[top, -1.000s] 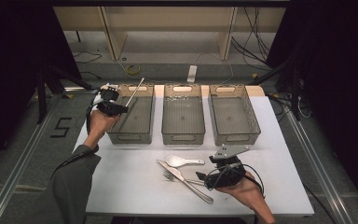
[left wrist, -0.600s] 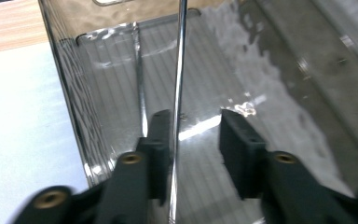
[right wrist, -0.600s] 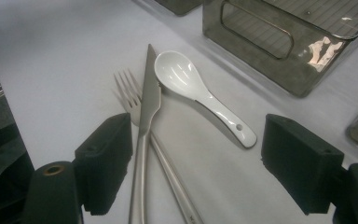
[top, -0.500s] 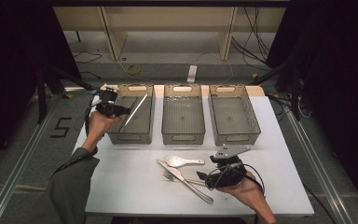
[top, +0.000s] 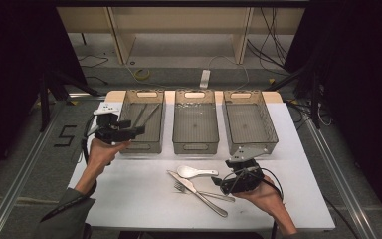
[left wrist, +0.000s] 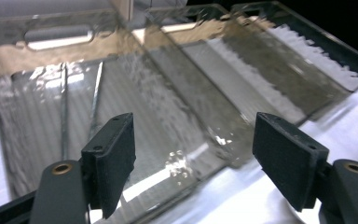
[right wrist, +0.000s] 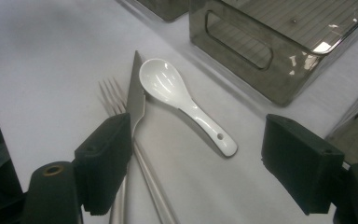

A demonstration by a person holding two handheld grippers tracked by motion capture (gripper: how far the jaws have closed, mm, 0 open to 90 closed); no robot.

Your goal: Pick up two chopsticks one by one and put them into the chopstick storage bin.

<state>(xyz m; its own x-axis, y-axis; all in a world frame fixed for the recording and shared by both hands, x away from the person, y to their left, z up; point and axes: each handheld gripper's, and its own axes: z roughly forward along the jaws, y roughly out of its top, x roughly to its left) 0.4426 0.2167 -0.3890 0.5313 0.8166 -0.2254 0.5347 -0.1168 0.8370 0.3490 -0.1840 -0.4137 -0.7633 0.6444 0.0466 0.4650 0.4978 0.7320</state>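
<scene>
Two thin metal chopsticks (top: 144,115) flat in the left smoky-clear bin (top: 129,147) — both grippers' fingers wide, empty.

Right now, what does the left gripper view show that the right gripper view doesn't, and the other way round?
Left gripper view: two thin sticks lying in a bin. Right gripper view: a white spoon, a knife and a fork close together on the table. Both: clear bins and the white table.
</scene>
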